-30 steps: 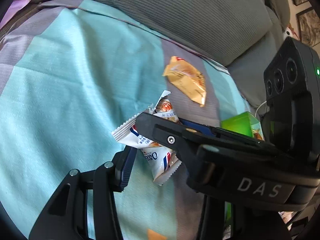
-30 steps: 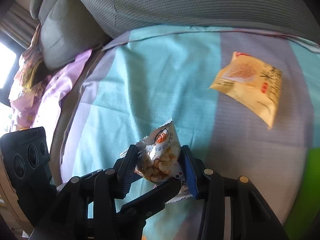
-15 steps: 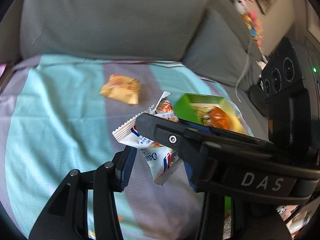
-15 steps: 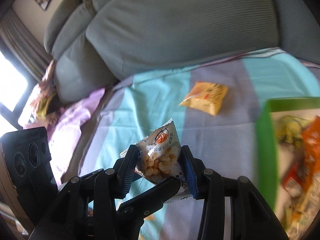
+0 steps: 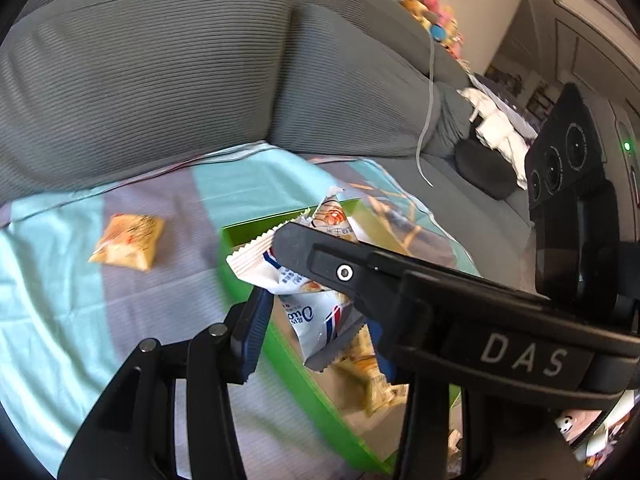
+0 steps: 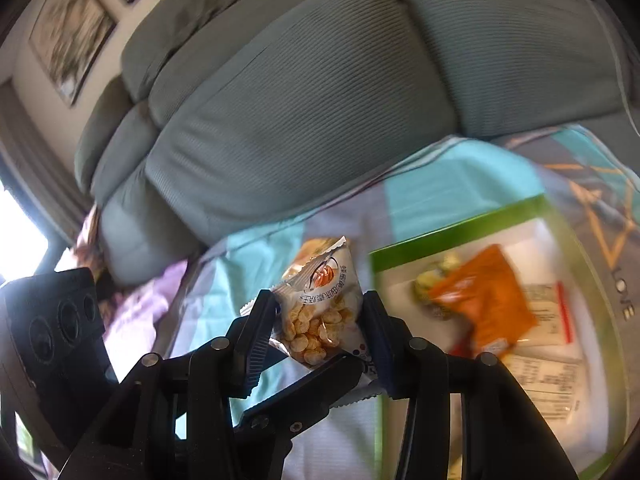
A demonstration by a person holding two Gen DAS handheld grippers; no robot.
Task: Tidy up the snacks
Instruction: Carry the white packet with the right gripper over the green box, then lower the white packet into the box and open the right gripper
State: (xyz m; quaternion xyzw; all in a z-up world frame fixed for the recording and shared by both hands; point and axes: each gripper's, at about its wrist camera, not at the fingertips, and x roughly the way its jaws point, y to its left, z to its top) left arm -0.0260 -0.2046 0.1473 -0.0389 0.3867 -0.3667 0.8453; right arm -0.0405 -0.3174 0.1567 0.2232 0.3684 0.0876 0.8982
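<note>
Both grippers are clamping the same small white foil snack packet printed in red and blue (image 5: 308, 300), which is hanging in the air over the near edge of the open green cardboard box (image 5: 296, 364). In the left wrist view the left gripper (image 5: 316, 312) is pressing its jaws on the packet's lower half, with the right gripper's black finger crossing in front of it. In the right wrist view the right gripper (image 6: 320, 320) is squeezing its jaws on the packet's clear window, where pale round puffs are showing (the crimped top is sticking up above the jaws). The box is sitting on a blanket with turquoise and lilac-grey blocks (image 5: 60, 288) spread over the seat of a grey ribbed-fabric sofa (image 5: 160, 72). Inside the box, an orange foil pouch (image 6: 486, 300) is lying over white packets with printed labels (image 6: 548, 384), all somewhat blurred. A flat yellow-orange snack packet (image 5: 128, 248) is lying by itself on the blanket, well apart from the box on its left. Soft toys (image 5: 424, 4) are perching along the sofa's back.
</note>
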